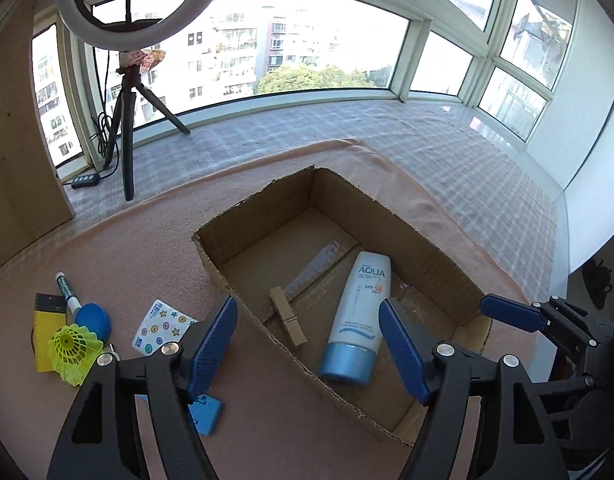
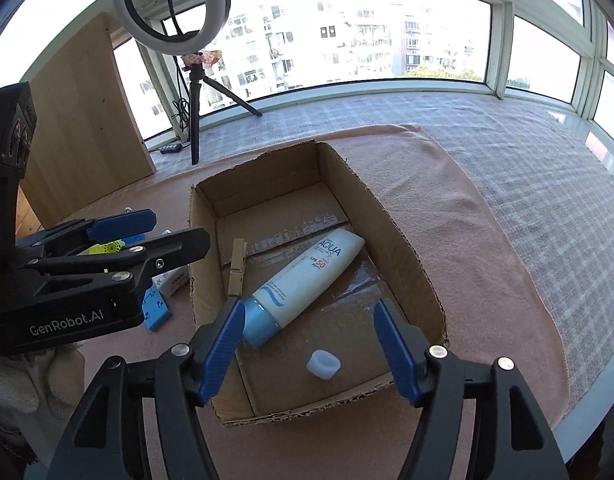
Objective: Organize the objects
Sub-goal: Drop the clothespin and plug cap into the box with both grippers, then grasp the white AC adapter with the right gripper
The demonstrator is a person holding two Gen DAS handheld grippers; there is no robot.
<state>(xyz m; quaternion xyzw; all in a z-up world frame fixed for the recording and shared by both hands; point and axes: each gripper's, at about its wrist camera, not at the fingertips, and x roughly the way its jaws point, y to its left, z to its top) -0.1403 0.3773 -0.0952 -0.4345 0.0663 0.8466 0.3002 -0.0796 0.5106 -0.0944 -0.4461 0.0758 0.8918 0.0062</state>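
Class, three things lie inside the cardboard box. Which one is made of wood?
The wooden clothespin, lying against the box's left wall beside the sunscreen tube. The tube and the small white cap are plastic; only the clothespin is tan wood.

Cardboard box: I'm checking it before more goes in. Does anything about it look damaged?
Yes. The cardboard box has ragged, torn top edges with no flaps, worst along its left wall. Its contents look intact.

"AQUA SPF 50" on tube (image 1: pixel 357 312), "GenRobot.AI" on left claw (image 2: pixel 167 232)
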